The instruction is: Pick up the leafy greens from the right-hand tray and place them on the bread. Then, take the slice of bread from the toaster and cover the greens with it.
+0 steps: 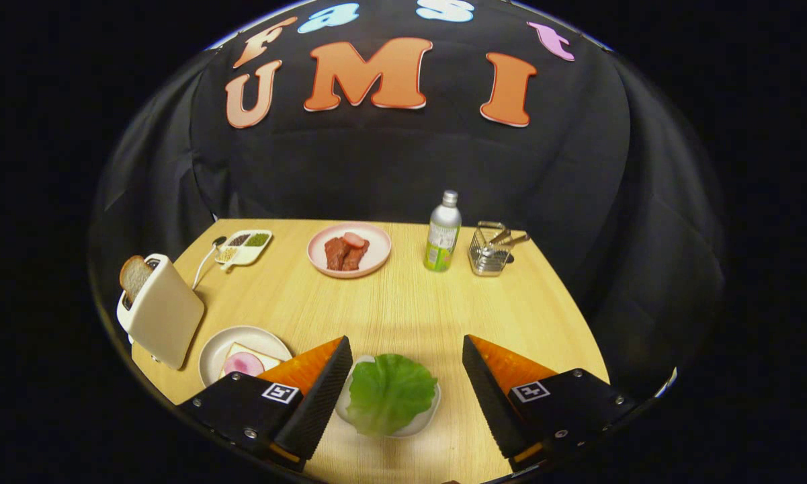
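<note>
Leafy greens (pixel 390 392) on a small tray (pixel 430 413) at the near edge of the table (pixel 410 309), lying between the gripper (pixel 407 363)'s spread fingers. To the left, bread (pixel 250 356) on a plate (pixel 218 346), then toaster (pixel 161 310) holding a slice (pixel 134 276). Far side, left to right: divided dish (pixel 245 246), plate of what looks like meat (pixel 349 250), bottle (pixel 443 231), wire basket (pixel 489 251).

The plate (pixel 209 355) beside the toaster (pixel 163 311) is partly hidden behind one finger of the gripper (pixel 406 356), and the bread (pixel 263 357) on it is covered in part by a pink slice (pixel 243 364). The toast (pixel 134 276) is sunk into its slot, so only its upper part is seen. The contents of the small divided dish (pixel 244 248) and of the wire basket (pixel 488 252) are too small to be told.
</note>
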